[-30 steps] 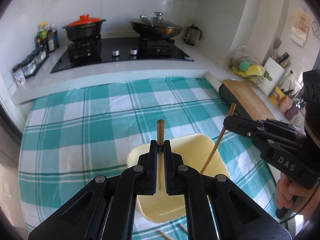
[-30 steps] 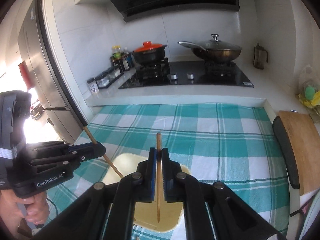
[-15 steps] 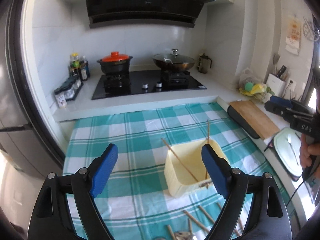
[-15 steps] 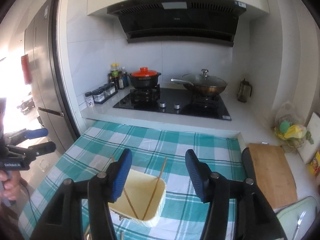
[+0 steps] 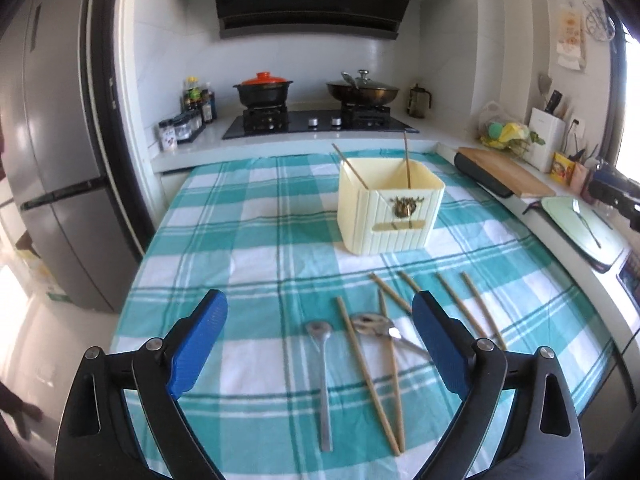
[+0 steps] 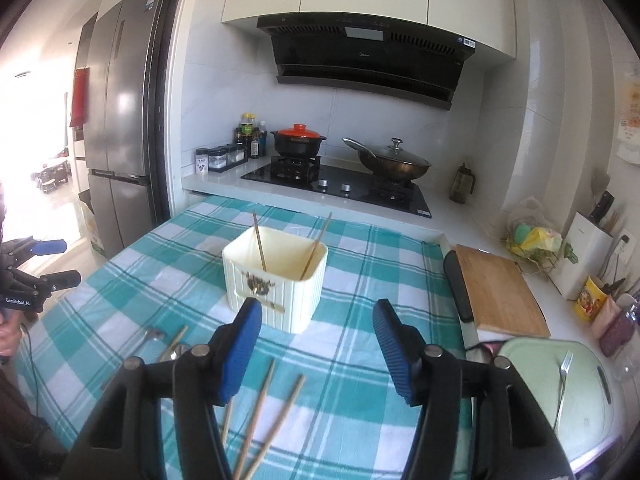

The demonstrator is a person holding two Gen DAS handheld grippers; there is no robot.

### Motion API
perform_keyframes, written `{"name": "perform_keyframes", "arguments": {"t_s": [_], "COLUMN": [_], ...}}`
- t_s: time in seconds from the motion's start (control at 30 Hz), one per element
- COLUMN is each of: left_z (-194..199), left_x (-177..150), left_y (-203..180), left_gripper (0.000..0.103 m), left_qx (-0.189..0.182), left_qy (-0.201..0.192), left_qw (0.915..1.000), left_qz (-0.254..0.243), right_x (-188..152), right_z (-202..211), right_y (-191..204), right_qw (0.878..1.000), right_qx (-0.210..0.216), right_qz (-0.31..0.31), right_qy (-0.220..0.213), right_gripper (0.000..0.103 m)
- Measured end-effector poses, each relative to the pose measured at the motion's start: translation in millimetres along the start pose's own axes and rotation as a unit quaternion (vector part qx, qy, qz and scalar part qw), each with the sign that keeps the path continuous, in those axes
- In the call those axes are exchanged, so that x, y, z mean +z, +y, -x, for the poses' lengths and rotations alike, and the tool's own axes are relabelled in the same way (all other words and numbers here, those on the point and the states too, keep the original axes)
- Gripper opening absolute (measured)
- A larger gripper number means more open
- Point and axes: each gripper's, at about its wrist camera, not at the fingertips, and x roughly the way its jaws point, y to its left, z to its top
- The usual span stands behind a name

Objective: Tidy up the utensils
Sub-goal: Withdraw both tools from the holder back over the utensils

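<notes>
Both claws are up off the table and both are empty. The left gripper (image 5: 320,344) has its blue pads spread wide, nothing between them. Directly under and just ahead of it, on the teal checked tablecloth (image 5: 248,240), lie the loose utensils: a metal spoon (image 5: 322,372) pointing back toward the claw, a second spoon (image 5: 374,324) to its right crossing two long chopsticks (image 5: 370,376), and more chopsticks (image 5: 456,300) fanned out beyond the right pad. Farther ahead, slightly right of centre, stands the cream utensil holder (image 5: 390,210) with two chopsticks (image 5: 407,160) already leaning inside it, one against each side.

The right gripper (image 6: 318,348) is likewise spread open and holds nothing. The same holder (image 6: 276,280) sits just ahead of it, a touch left of centre, sticks poking above the rim. Three chopsticks (image 6: 260,412) lie below, near the left pad, and spoon bowls (image 6: 154,334) show farther left. Off to the right a fork (image 6: 562,384) rests on a pale green tray (image 6: 532,408), beside a wooden cutting board (image 6: 496,292).
</notes>
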Motion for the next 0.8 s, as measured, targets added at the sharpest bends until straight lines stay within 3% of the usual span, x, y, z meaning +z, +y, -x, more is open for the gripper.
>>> {"name": "perform_keyframes", "arguments": {"t_s": [0.13,0.17,0.4,0.57,0.8], "left_z": [4,4,-3,-7,-9], "left_x": [-41,-50,-97,-108,-110], "left_y": [-12,-15,-36,-42,-45], "left_gripper": [0.094,0.094,0.094,0.094,0.094], "left_qx": [0.008,0.010,0.014,0.018,0.015], "left_qy": [-0.019,-0.023,-0.013,-0.002,-0.003], "left_qw": [0.9996,0.9995,0.9998,0.9998,0.9999], "left_qz": [0.021,0.021,0.004,-0.002,-0.002], "right_x": [-48,-78,-151,-165,-160], "right_z": [16,22,21,17,18], "right_y": [15,20,29,35,52], "right_qw": [1.000,0.999,0.991,0.990,0.995], "right_qx": [-0.021,-0.030,-0.036,-0.033,-0.038], "right_qz": [-0.012,-0.041,-0.129,-0.134,-0.095], "right_qy": [-0.008,-0.007,0.018,0.033,0.016], "right_gripper": [0.059,0.059,0.059,0.059,0.059]}}
